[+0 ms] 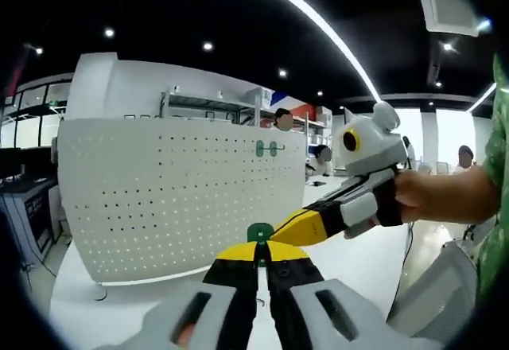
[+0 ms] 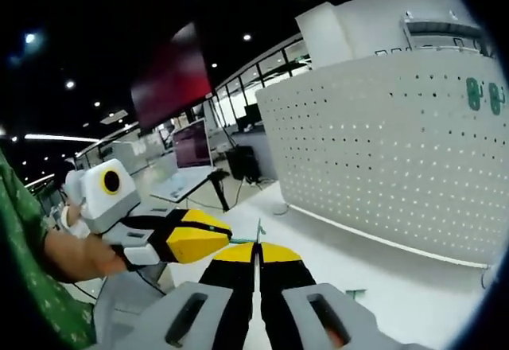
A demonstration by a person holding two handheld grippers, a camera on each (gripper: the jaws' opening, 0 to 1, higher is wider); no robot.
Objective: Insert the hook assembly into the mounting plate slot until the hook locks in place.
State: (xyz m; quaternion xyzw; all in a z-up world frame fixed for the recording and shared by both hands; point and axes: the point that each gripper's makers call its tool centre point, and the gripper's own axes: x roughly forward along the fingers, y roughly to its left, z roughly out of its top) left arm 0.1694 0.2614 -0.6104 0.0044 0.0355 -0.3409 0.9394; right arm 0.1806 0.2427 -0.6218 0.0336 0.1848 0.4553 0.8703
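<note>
A small green hook assembly sits pinched at the yellow tips of my left gripper, which is shut on it. My right gripper comes in from the right and its shut tips meet the same piece. In the right gripper view the hook assembly shows as a thin green edge rising between the shut right gripper, with the left gripper touching from the left. The white perforated mounting plate stands upright behind, apart from both grippers. Two green hooks hang near its top edge.
The plate stands on a white table. A small green part lies on the table near the plate's foot. A person's hand holds the right gripper. Desks, monitors and shelves fill the room behind.
</note>
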